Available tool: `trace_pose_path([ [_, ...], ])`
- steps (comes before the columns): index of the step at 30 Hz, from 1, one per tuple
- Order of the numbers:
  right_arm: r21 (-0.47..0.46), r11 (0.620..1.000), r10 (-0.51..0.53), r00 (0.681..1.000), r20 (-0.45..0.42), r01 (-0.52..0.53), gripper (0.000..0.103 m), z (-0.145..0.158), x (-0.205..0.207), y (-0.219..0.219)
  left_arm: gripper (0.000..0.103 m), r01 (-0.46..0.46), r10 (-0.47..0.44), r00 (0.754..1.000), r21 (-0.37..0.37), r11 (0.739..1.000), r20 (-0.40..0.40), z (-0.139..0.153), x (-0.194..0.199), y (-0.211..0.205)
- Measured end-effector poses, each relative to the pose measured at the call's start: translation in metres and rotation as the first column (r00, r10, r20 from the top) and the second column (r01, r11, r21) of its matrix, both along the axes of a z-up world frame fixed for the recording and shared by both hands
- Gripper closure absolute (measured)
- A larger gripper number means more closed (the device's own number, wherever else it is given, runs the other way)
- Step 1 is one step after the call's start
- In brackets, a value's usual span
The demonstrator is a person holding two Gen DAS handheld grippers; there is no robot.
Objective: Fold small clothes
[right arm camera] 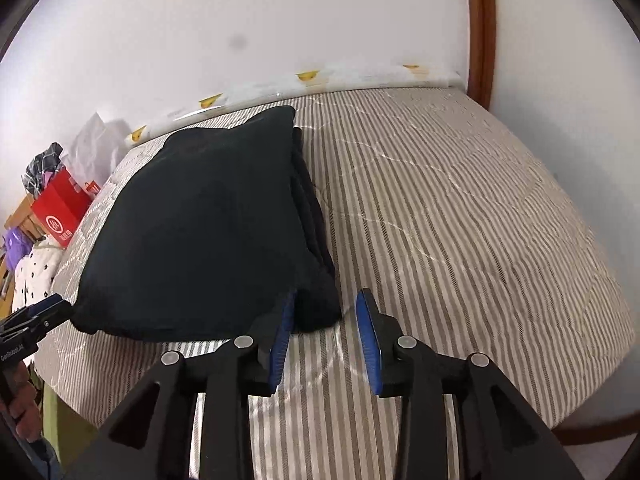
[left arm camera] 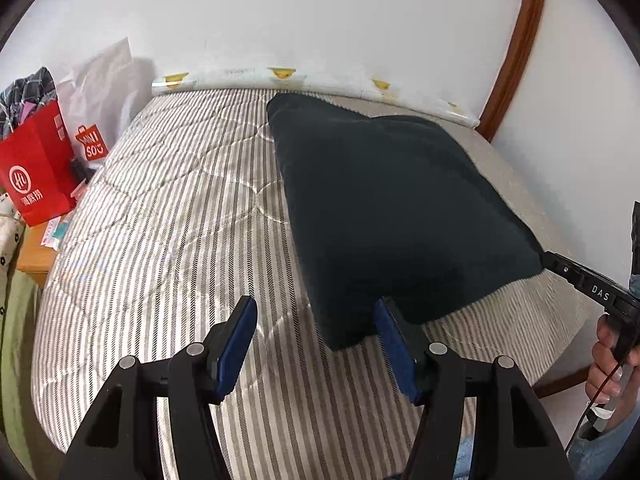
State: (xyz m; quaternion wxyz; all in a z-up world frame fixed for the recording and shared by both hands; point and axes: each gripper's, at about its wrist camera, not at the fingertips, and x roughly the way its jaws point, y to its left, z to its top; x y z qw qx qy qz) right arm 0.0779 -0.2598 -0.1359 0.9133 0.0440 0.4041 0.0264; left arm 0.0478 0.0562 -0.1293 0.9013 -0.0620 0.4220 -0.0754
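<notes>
A dark folded garment [left arm camera: 392, 208] lies on the striped bed [left arm camera: 172, 208]. In the left wrist view my left gripper [left arm camera: 314, 316] is open. Its right finger sits against the garment's near corner, which pokes into the gap; the left pad is well clear. In the right wrist view the garment [right arm camera: 200, 232] shows stacked layers along its right edge. My right gripper [right arm camera: 325, 312] is open around its near right corner. The left pad touches the cloth and the right pad stands apart. Each gripper also shows in the other's view: the right gripper [left arm camera: 556, 264] and the left gripper [right arm camera: 50, 310].
Red paper bags [left arm camera: 32, 180] and a white plastic bag [left arm camera: 104, 80] crowd a wooden stand left of the bed. A roll of white sheet with yellow marks [left arm camera: 280, 76] lies along the wall. A wooden frame [left arm camera: 516, 40] rises at the right. A person's hand [left arm camera: 610, 356] holds the right gripper.
</notes>
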Motion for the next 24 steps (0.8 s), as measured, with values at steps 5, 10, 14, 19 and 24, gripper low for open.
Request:
trace_pose_path([
  [5,0.000,1.000,-0.011,1.000,0.009,0.011,0.055,0.021,-0.028,0.005,0.044,-0.004,0.004,0.999,-0.002,1.000,0.043,0.025,-0.029,-0.004],
  [10,-0.037,0.999,-0.030,0.998,0.058,0.032,0.043,0.050,-0.064,0.016,0.036,-0.027,0.027,0.993,0.001,1.000,0.115,0.061,-0.071,-0.006],
  [14,-0.050,0.998,-0.021,0.994,0.107,0.027,0.038,0.077,-0.098,0.027,0.028,-0.035,0.028,0.987,0.039,0.999,0.160,0.084,-0.103,-0.005],
  [19,-0.099,0.993,-0.037,0.981,0.189,0.056,0.000,0.100,-0.143,0.034,0.016,-0.048,0.040,0.979,0.033,0.998,0.199,0.101,-0.138,0.002],
  [24,-0.130,0.990,-0.021,0.983,0.182,0.045,0.000,0.107,-0.166,0.038,0.013,-0.084,0.076,0.974,0.027,0.996,0.216,0.106,-0.150,0.005],
])
